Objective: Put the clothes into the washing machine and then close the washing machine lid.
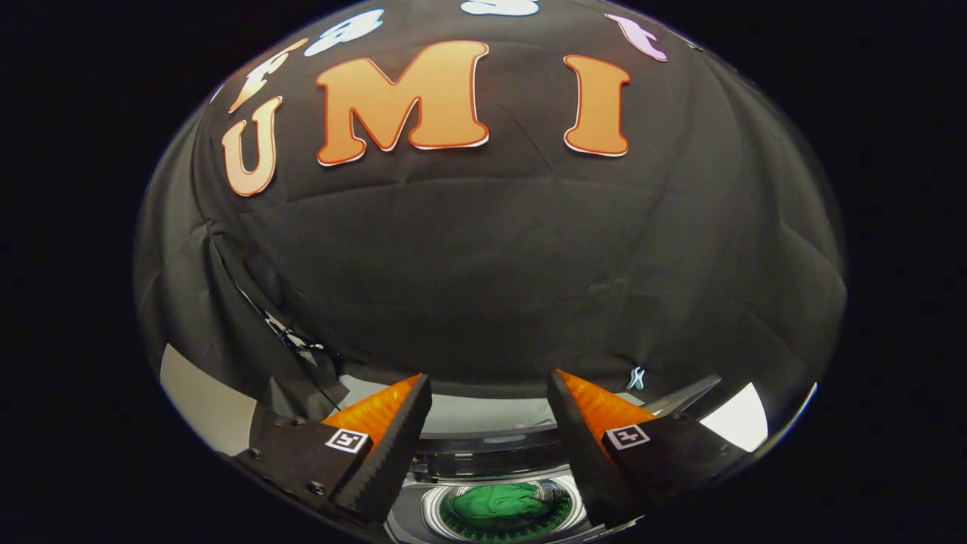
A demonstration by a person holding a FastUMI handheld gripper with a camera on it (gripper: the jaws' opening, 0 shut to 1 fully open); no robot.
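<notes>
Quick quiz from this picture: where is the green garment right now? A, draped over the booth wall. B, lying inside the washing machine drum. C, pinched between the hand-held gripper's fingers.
B: the green garment lies inside the round drum opening of the washing machine, below the open, empty hand-held gripper.

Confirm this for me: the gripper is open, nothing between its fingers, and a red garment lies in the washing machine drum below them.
One thing is wrong: the garment in the washing machine drum is green, not red, as the gripper view shows. The rest holds: the gripper is open with nothing between its fingers, and the drum sits below them.
</notes>
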